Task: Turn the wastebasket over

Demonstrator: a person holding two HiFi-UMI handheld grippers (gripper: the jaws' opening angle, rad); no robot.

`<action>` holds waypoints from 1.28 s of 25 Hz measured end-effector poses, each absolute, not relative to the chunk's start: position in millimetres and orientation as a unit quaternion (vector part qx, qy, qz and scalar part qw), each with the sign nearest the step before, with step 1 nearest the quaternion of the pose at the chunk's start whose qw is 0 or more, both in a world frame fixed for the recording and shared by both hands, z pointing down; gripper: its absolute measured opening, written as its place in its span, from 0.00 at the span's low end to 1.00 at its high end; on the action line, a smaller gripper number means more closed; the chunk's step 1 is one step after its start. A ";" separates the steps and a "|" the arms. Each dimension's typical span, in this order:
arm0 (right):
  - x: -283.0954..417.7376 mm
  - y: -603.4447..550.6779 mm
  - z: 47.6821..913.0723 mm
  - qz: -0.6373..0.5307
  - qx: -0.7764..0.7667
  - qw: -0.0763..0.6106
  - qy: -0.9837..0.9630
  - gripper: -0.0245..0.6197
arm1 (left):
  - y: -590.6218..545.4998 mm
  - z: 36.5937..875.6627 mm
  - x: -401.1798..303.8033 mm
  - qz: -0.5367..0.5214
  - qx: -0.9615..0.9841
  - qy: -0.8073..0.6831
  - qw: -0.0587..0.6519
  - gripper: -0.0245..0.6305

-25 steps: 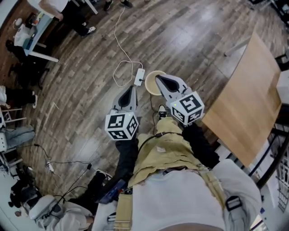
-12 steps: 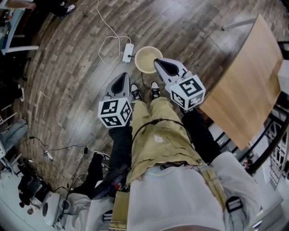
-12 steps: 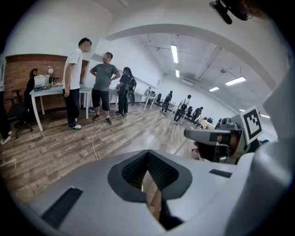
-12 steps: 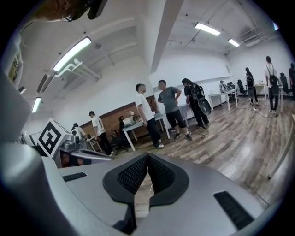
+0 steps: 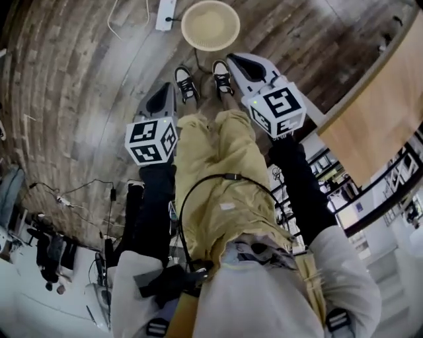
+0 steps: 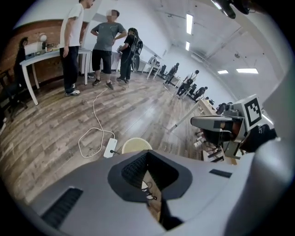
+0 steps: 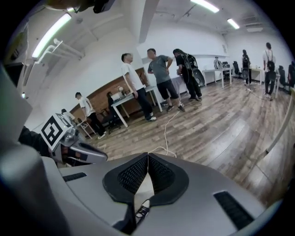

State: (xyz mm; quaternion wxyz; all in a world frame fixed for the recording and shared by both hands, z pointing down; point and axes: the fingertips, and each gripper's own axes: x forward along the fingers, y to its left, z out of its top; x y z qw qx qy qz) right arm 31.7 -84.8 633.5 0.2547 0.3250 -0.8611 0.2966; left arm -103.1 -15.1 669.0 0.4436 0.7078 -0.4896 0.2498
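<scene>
The left gripper [image 5: 166,90] and right gripper [image 5: 234,59] both had their jaws pressed together on nothing. In the head view they pointed down at the plank floor [image 5: 79,72], one on each side of the person's shoes [image 5: 187,82]. The wastebasket [image 5: 210,25] stood upright, mouth up, just beyond the shoes. A power strip [image 5: 165,12] lay beside it, cut by the top edge. A wooden table [image 5: 390,112] closed in the right side, and the floor to the left lay open.

In the left gripper view, the wastebasket's rim showed above the closed jaws, and bare floor ran to people [image 6: 107,46] standing far off.

In the right gripper view, the gripper's body hid the wastebasket. Only a pale sliver below the pads showed, too little to identify.
</scene>
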 end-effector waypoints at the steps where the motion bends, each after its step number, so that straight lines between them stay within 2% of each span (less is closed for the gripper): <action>1: 28.0 -81.1 658.6 0.304 0.314 0.260 -0.861 0.07 | -16.7 690.8 -105.0 0.258 0.710 -0.484 0.442 0.04; 10: 14.7 -41.1 850.0 0.321 0.227 0.361 -0.846 0.07 | -7.6 822.9 -92.0 0.285 0.721 -0.434 0.459 0.04; 16: 10.0 -32.9 928.8 0.314 0.168 0.410 -0.840 0.08 | 9.5 887.3 -79.9 0.322 0.721 -0.401 0.464 0.04; 23: 14.4 -36.3 1008.4 0.322 0.169 0.470 -0.804 0.08 | 3.1 952.5 -70.9 0.333 0.702 -0.390 0.494 0.04; 26: 10.3 -36.1 1040.2 0.324 0.157 0.492 -0.793 0.20 | -7.3 980.1 -69.6 0.337 0.693 -0.388 0.506 0.04; 32: 10.7 -19.8 1108.8 0.276 0.093 0.561 -0.775 0.24 | -18.6 1028.8 -68.3 0.341 0.684 -0.382 0.520 0.04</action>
